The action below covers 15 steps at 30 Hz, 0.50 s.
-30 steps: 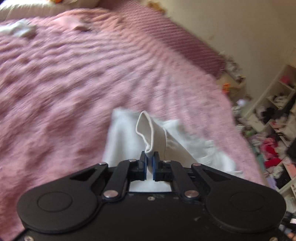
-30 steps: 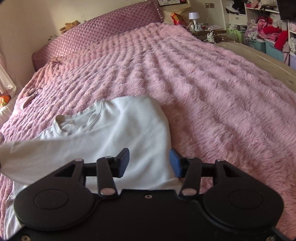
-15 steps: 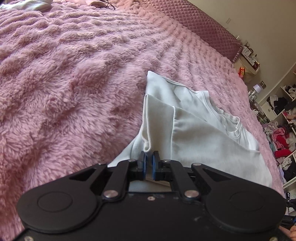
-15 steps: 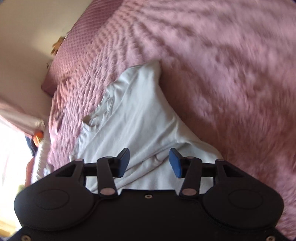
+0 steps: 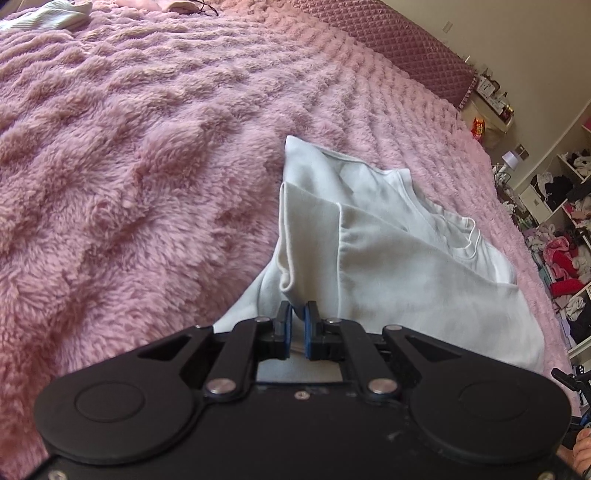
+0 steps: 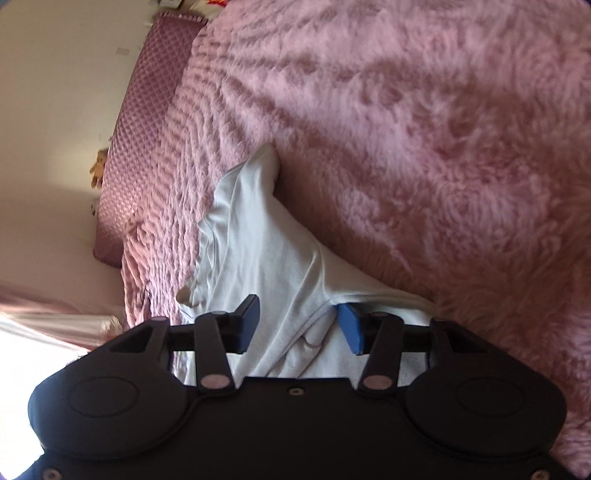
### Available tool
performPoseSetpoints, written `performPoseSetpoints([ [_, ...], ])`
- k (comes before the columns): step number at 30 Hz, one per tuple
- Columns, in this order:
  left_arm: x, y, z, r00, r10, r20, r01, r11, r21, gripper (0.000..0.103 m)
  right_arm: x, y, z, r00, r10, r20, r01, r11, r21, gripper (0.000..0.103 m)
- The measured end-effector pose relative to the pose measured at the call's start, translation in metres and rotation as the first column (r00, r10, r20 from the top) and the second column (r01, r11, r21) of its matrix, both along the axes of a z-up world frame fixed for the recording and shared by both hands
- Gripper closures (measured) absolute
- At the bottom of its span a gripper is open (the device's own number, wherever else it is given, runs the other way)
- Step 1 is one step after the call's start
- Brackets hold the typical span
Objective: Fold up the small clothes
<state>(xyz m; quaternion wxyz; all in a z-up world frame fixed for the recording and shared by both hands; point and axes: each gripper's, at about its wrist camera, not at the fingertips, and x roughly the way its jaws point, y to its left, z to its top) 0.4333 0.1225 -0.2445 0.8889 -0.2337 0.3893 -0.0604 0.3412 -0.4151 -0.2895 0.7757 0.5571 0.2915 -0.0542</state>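
A small white shirt [image 5: 406, 266] lies on the fluffy pink blanket [image 5: 147, 147], with one side folded over its body and the neckline to the right. My left gripper [image 5: 298, 321] is shut on the hem of that folded-over part, low over the bed. In the right wrist view the same shirt [image 6: 266, 251] runs away from my right gripper [image 6: 298, 325], which is rolled to one side. Its jaws are closing, and a raised fold of the shirt sits between them. The blue right pad [image 6: 349, 326] is against that fold; the other pad stands clear of it.
A quilted purple headboard [image 5: 388, 44] borders the far side of the bed. A white garment [image 5: 55, 14] and a pink one [image 5: 155, 4] lie at the far corner. Cluttered shelves [image 5: 569, 206] stand beyond the bed's right edge. A stuffed toy [image 6: 98, 166] sits by the headboard.
My left gripper has sunk with the shirt's edge, and the fold now rests on the shirt. My right gripper rolled, came down close over the shirt, and its jaws narrowed slightly.
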Motion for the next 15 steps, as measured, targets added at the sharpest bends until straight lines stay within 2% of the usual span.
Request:
performPoseSetpoints([
  [4,-0.0020,-0.0005,0.0010,1.000,-0.007,0.001,0.007,1.000,0.002,0.099,-0.0060,-0.0058,-0.0061,0.999,-0.049,0.020,0.047,0.995,0.089,0.058],
  [11,-0.0001,-0.0057,0.0032,1.000,-0.023,0.000,0.023,1.000,0.013,0.099,-0.0049,0.0007,-0.0064,0.998,-0.059,0.027,0.056,0.991,0.120,0.058],
  [15,0.0020,-0.0066,0.0028,1.000,-0.029,-0.004,0.029,0.999,0.014,0.098,-0.0074,0.0027,0.0000,0.994,-0.104,0.019,0.103,0.993,0.058,0.064],
])
